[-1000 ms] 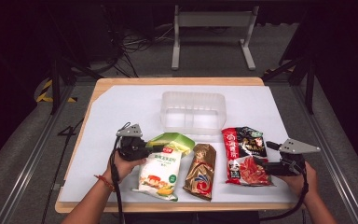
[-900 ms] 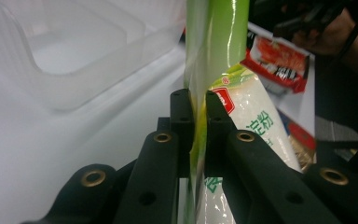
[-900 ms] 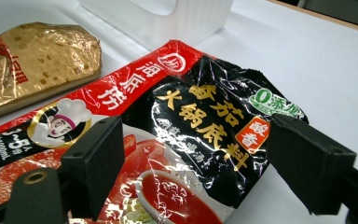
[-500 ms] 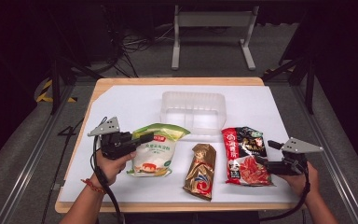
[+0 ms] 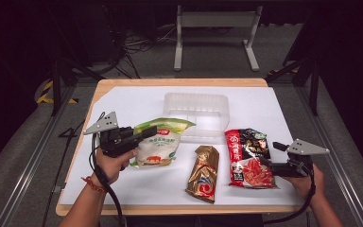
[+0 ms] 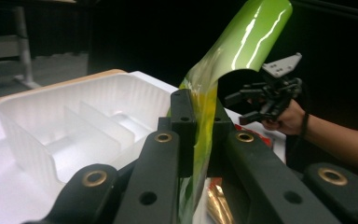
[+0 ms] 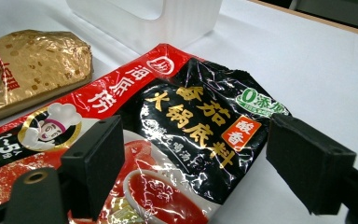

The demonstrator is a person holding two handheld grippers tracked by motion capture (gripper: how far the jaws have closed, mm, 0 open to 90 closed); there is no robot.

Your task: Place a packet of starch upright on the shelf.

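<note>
**Green pouch lifted beside the clear tray**

The left gripper (image 5: 144,134) is held in the person's left hand (image 5: 116,158), with the forearm coming up from the near edge of the surface. Its jaws are pinched tight on the top edge of the green and white pouch (image 5: 159,142). In the left gripper view the green pouch edge (image 6: 200,116) stands up between the two black jaws and curls over at the top. The pouch sits just to the left of the clear plastic tray (image 5: 196,113) and touches its front corner.

The right gripper (image 5: 270,163) is held low in the right hand (image 5: 302,179), to the right of the tray and nearer the person. Its jaws are wide apart and hold nothing. They sit over the red and black sauce packet (image 7: 168,140), which lies flat. A gold packet (image 5: 204,172) lies in front of the tray, between the pouch and the red packet.

The surface (image 5: 123,101) is a wooden top with a white sheet on it. Behind it the room is dark, with a grey floor, cables and a metal stand (image 5: 215,28).

Since a second ago, the left gripper has swung out to the left and the pouch has moved up closer to the tray. The right gripper has stayed put.
</note>
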